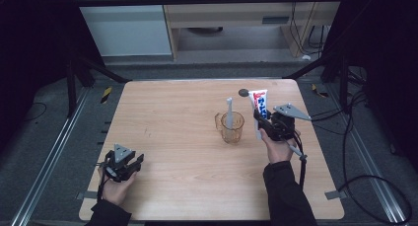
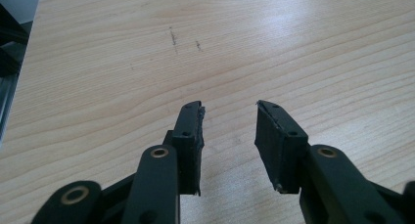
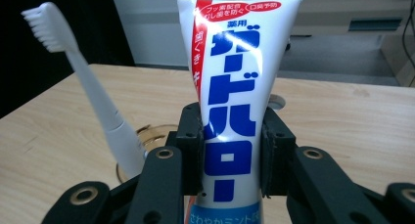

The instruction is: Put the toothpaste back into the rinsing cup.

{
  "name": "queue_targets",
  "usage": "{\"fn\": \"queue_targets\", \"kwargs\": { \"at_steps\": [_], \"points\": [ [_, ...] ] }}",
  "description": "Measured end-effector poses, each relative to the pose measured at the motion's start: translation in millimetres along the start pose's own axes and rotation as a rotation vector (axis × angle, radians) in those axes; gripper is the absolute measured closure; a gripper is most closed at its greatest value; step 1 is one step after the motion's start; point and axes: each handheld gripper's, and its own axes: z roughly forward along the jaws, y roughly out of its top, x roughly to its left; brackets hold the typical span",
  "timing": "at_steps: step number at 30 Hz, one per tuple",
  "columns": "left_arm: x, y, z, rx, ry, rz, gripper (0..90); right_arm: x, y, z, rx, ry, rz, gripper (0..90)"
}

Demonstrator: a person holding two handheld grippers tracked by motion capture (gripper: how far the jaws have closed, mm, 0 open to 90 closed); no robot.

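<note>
- Between the jaws of the right gripper (image 3: 230, 121): clamped at mid-length, the toothpaste tube (image 3: 235, 62), squeezed from both sides.
- Stood upright in that grip, long axis close to vertical, flat crimped end above the jaws, lower end below them and mostly out of sight.
- To the left of that gripper and just beside it, slightly ahead: the amber cup (image 1: 231, 127), apart from the tube, not touching.
- Inside the cup: leaned a white toothbrush (image 3: 93, 97), bristles up, tilted away from the tube and rising about as high as its top.
- Judged as the relation that mattered: cup mouth lower than the tube's bottom end and off to the left, so probably called for a short sideways carry, then a straight drop along the tube's own axis.
- Likely snag: the toothbrush handle, taking up part of the opening on the side nearest the jaws.
- Far off to the left, well apart from cup and tube: the left gripper (image 2: 229, 106), jaws spread with nothing between them, low over bare table (image 1: 187, 176).
- Clearly nearer to the cup: the right hand, already loaded.
</note>
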Motion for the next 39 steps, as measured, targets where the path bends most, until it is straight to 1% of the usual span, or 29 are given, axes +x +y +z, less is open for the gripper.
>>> {"fn": "queue_targets", "kwargs": {
  "at_steps": [2, 6, 10, 13, 14, 18, 19, 23, 26, 28, 30, 33, 39],
  "points": [
    [0.2, 0.0, -0.5, 0.000, 0.002, 0.000, 62.0, -3.3, 2.9, 4.6, -0.021, -0.011, 0.005, 67.9],
    [0.3, 0.2, -0.5, -0.001, 0.003, -0.003, 62.1, -5.8, 5.6, 9.3, -0.038, -0.017, 0.012, 67.9],
    [0.5, 0.2, 1.8, 0.008, -0.003, -0.008, 62.1, -8.5, 8.1, 17.2, -0.062, -0.016, 0.041, 67.9],
    [0.3, 0.2, 0.9, 0.002, -0.003, -0.008, 62.1, -8.8, 9.7, 24.9, -0.064, -0.017, 0.044, 67.8],
    [0.8, 0.3, 0.6, 0.000, -0.002, -0.010, 62.0, -7.7, 10.7, 28.4, -0.067, -0.019, 0.041, 67.9],
    [1.1, 0.3, 0.5, 0.000, -0.001, -0.012, 62.0, -5.6, 12.0, 33.0, -0.071, -0.020, 0.037, 67.9],
    [1.1, 0.5, 0.6, -0.001, -0.001, -0.012, 62.0, -4.2, 12.7, 36.6, -0.074, -0.020, 0.039, 67.9],
    [1.1, 0.5, 0.2, -0.001, 0.001, -0.010, 62.0, -2.5, 13.6, 41.4, -0.080, -0.016, 0.049, 67.9],
    [1.4, 0.7, -0.5, -0.004, 0.002, -0.012, 62.0, 0.2, 15.5, 46.1, -0.110, -0.016, 0.062, 67.8],
    [1.5, 0.6, -0.3, -0.003, 0.002, -0.013, 62.0, 0.4, 16.1, 47.2, -0.115, -0.014, 0.066, 67.8],
    [1.6, 0.5, -0.1, -0.002, 0.002, -0.012, 62.0, 1.6, 17.8, 50.0, -0.125, -0.010, 0.070, 67.8],
    [1.6, 0.4, 0.0, -0.001, 0.003, -0.012, 62.0, 5.0, 20.3, 55.3, -0.151, 0.011, 0.083, 67.8],
    [1.8, 0.4, 0.1, -0.003, 0.001, -0.013, 62.0, 11.7, 19.4, 63.9, -0.152, 0.029, 0.092, 67.8]
  ]
}}
